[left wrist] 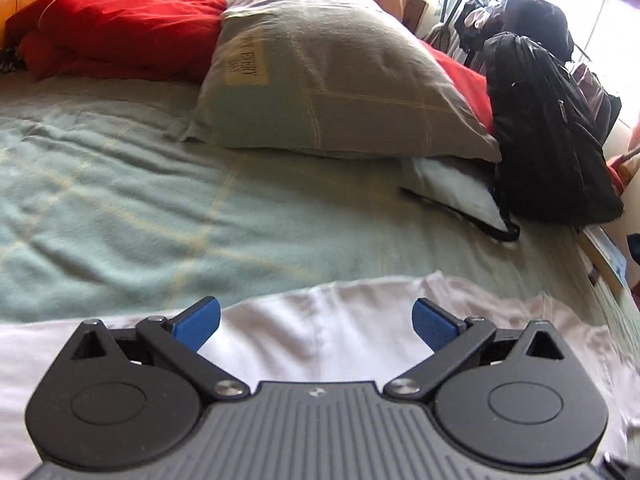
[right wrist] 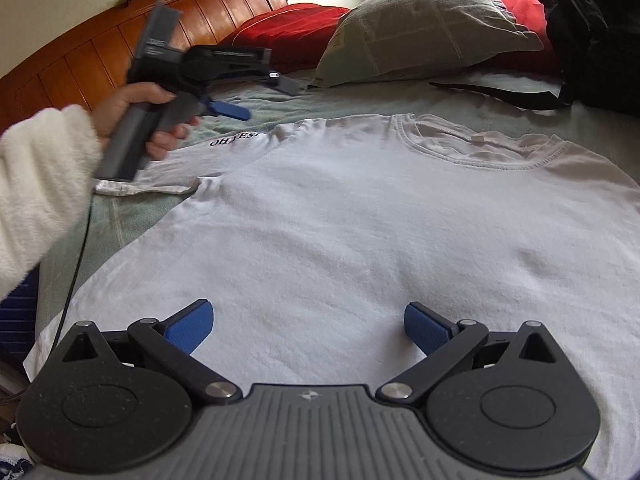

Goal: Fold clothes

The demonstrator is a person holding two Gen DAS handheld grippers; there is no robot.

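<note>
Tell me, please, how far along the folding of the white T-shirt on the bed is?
Done: the white T-shirt is spread flat on the green bedsheet, collar toward the pillow. In hand: nothing; the right tool hangs open over the lower part of the shirt, the left tool open near its sleeve. Left: every fold, since no edge is turned over.

The white T-shirt [right wrist: 340, 232] is soft, matt knit cloth with stitched ribbing at the collar. Under it the pale green bedspread [left wrist: 120, 208] looks like a slightly fuzzy woven cloth. The right gripper [right wrist: 308, 328] has matt black plastic arms, bright metal pivot screws and ribbed blue pads [right wrist: 188, 330], probably rubber. The headboard [right wrist: 92, 52] is glossy varnished wood. The person's sleeve [right wrist: 36, 196] is fluffy white fleece.
</note>
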